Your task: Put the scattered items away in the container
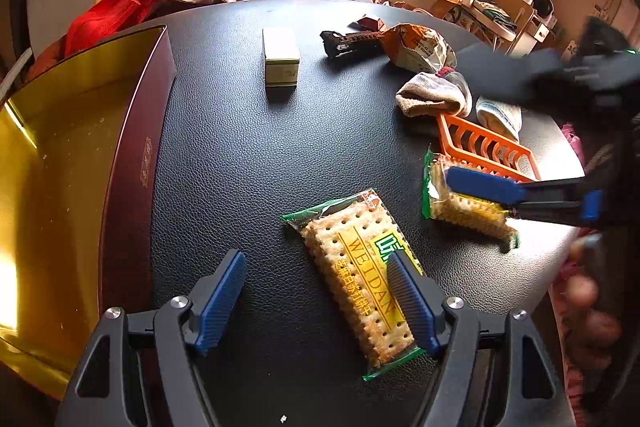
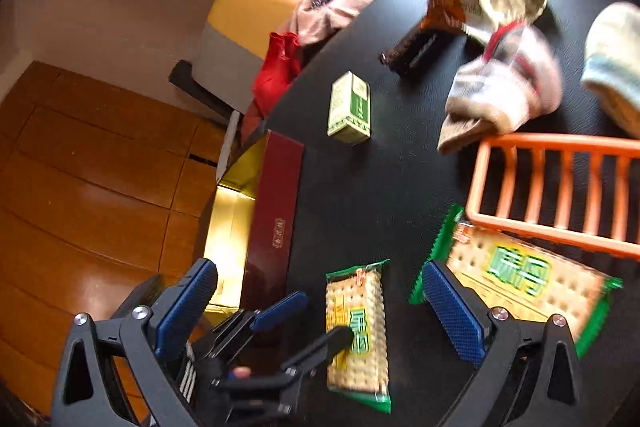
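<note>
1. Looking at the far left first: the gold-lined container [image 1: 80, 155] has nothing in it that I can see, so tidying has barely started.
2. My left gripper [image 1: 316, 301] has its fingers wide apart, holding nothing, with one pad over the nearer cracker pack [image 1: 356, 283] lying flat on the surface [image 1: 248, 155].
3. Further back: small box [image 1: 281, 61], black tool [image 1: 348, 43], crumpled wrapper [image 1: 420, 45], two socks, orange rack [image 1: 486, 147]. All still out.
4. My right gripper [image 1: 520, 197] reaches over the second cracker pack [image 1: 466, 205]; fingers look spread, gripping nothing that I can tell.
5. Right-wrist view's blurry, and the container is cut off at the left edge.
</note>
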Tool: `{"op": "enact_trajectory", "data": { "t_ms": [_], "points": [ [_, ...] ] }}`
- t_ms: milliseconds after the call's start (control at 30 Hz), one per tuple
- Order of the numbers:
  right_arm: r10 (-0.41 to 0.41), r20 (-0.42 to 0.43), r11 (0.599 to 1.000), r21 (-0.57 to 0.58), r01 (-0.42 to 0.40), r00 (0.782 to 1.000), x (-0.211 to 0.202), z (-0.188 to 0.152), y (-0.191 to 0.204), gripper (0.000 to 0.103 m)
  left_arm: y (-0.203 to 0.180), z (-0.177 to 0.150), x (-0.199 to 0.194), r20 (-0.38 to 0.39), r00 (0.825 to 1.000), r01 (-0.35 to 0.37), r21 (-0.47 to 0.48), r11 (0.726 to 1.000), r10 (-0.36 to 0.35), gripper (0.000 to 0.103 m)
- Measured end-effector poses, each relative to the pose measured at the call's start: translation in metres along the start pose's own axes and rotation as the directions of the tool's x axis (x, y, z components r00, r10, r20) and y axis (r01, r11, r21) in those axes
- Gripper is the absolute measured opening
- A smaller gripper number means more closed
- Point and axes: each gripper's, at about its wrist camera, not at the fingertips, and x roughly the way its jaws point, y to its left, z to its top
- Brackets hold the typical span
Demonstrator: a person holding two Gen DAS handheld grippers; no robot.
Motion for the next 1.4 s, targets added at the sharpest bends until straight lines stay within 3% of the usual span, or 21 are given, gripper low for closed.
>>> {"op": "enact_trajectory", "data": {
  "t_ms": [200, 300, 467, 633, 767, 967, 1033, 1167, 1267, 1400],
  "points": [
    [-0.053, -0.070, 0.997, -0.067, 0.048, 0.996, -0.015, -0.007, -0.005, 0.103, 0.001, 0.000, 0.000, -0.004, 1.000, 0.011, -0.008, 1.000, -0.011, 0.076],
    [-0.162, -0.056, 0.983, -0.098, 0.156, 0.985, -0.037, -0.005, -0.012, 0.103, 0.000, 0.000, 0.000, -0.004, 1.000, 0.011, -0.002, 1.000, -0.011, 0.076],
    [-0.332, -0.028, 0.930, -0.176, 0.323, 0.943, -0.073, 0.000, -0.019, 0.103, -0.009, 0.003, 0.002, 0.003, 1.000, -0.010, 0.046, 0.999, 0.010, 0.076],
    [-0.403, 0.020, 0.878, -0.273, 0.392, 0.915, -0.094, 0.014, -0.007, 0.103, -0.015, 0.007, 0.005, 0.002, 1.000, -0.011, 0.072, 0.997, 0.011, 0.076],
    [-0.410, -0.033, 0.874, -0.299, 0.383, 0.911, -0.068, 0.036, -0.009, 0.103, -0.015, 0.009, 0.006, 0.002, 1.000, -0.016, 0.073, 0.997, 0.016, 0.076],
    [-0.321, -0.190, 0.933, -0.231, 0.275, 0.928, -0.005, 0.060, -0.019, 0.103, -0.006, 0.003, 0.000, 0.002, 1.000, -0.021, 0.051, 0.998, 0.021, 0.076],
    [-0.190, -0.237, 0.964, -0.229, 0.135, 0.953, 0.009, 0.057, -0.005, 0.103, -0.003, -0.002, -0.003, 0.001, 1.000, -0.016, 0.048, 0.999, 0.016, 0.076],
    [-0.024, -0.316, 0.964, -0.259, -0.062, 0.948, 0.029, 0.041, 0.031, 0.103, -0.005, -0.009, -0.007, 0.000, 1.000, -0.027, 0.056, 0.998, 0.027, 0.076],
    [0.084, -0.309, 0.958, -0.236, -0.162, 0.947, 0.020, 0.031, 0.047, 0.103, -0.007, -0.012, -0.009, -0.001, 0.999, -0.032, 0.060, 0.998, 0.033, 0.076],
    [0.200, -0.191, 0.967, -0.120, -0.225, 0.961, -0.021, 0.018, 0.033, 0.103, -0.007, -0.013, -0.010, 0.000, 0.999, -0.033, 0.058, 0.998, 0.034, 0.076]
  ]
}}
